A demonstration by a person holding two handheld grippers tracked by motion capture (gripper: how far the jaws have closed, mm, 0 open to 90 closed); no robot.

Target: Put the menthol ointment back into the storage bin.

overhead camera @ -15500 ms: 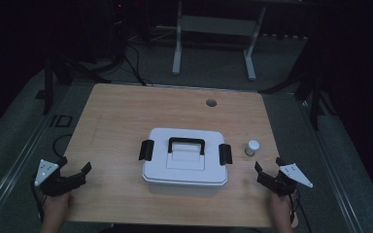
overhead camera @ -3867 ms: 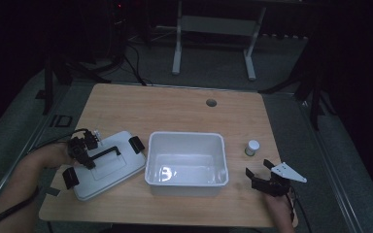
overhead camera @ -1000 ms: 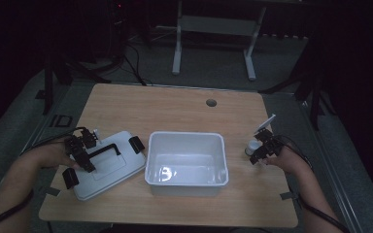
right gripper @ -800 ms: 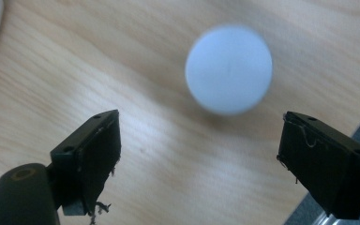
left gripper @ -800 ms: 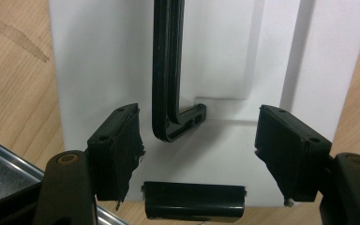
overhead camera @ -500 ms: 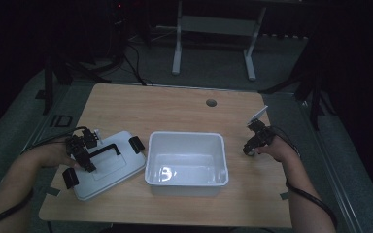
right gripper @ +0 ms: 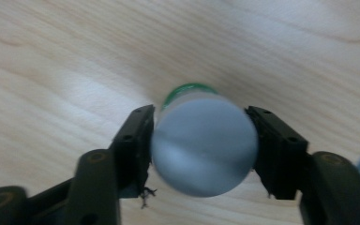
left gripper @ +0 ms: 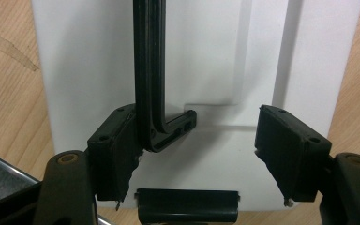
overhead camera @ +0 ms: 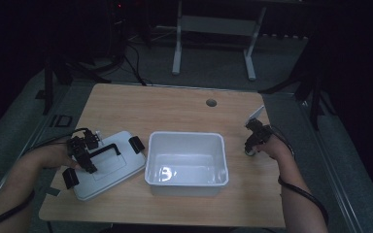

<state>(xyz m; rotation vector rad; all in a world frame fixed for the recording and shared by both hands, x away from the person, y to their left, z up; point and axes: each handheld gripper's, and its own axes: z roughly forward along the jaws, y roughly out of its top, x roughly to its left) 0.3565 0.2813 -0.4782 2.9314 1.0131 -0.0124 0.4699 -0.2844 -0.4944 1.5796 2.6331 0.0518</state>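
Observation:
A white lid (overhead camera: 111, 170) with a black handle (overhead camera: 106, 150) lies flat at the table's left, beside an open white box (overhead camera: 184, 137). My left gripper (overhead camera: 80, 153) rests over the lid with its jaws open. In the left gripper view the handle (left gripper: 147, 70) leans against the left pad (left gripper: 115, 154), and the right pad stands well apart over the lid (left gripper: 215, 56). My right gripper (overhead camera: 250, 144) points down at a small bottle (right gripper: 204, 145) with a grey-white cap and a green base, right of the box. Its jaws have just been closing, and the right gripper (right gripper: 200, 115) is shut on the bottle's cap.
The wooden table (overhead camera: 175, 111) has a round hole (overhead camera: 211, 103) near its far edge. The box is empty inside. Black clips (overhead camera: 136, 144) sit on the lid's ends. A desk frame stands on the dark floor beyond the table.
My right gripper came down and toward the box onto the small bottle, and its jaws closed on the cap. The left gripper and the lid stayed put.

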